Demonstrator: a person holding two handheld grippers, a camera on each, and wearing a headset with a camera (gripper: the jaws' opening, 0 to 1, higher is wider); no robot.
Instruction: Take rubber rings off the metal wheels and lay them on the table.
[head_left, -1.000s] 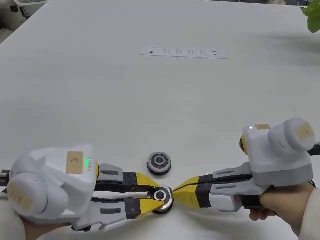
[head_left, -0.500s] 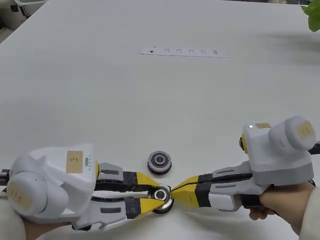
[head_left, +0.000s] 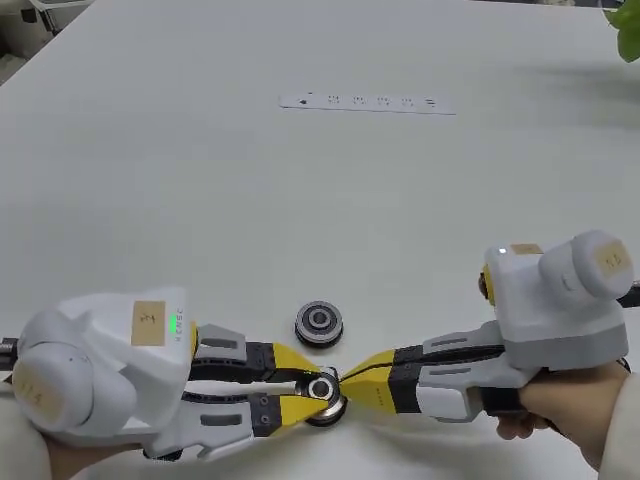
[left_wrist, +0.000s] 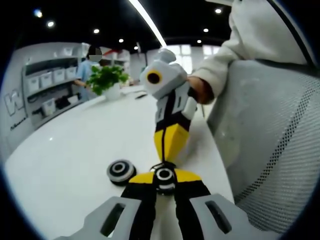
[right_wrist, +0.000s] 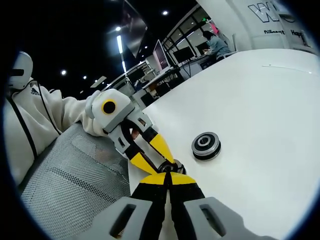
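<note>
Hardly anything has shifted: left tool (head_left: 312, 390) still clamps a wheel (head_left: 326, 392) near the tabletop's (head_left: 300, 200) near edge, right tool (head_left: 348, 383) pinched on its rubber ring (left_wrist: 164, 188); second wheel (head_left: 319, 325) just beyond, open tabletop farther.

We see two small metal wheels on the white table (head_left: 200, 200), close to its near edge and about midway along it. The far wheel (head_left: 319, 325) lies flat and free, silver hub up, with a black rubber ring (head_left: 300, 327) seated around its rim. Just beside it, nearer the edge, the near wheel (head_left: 323, 391) sits clamped between the jaws of the left gripper (head_left: 320, 393). The closed tips of the right gripper (head_left: 350, 381) touch its rim; we cannot tell whether they pinch anything
</note>
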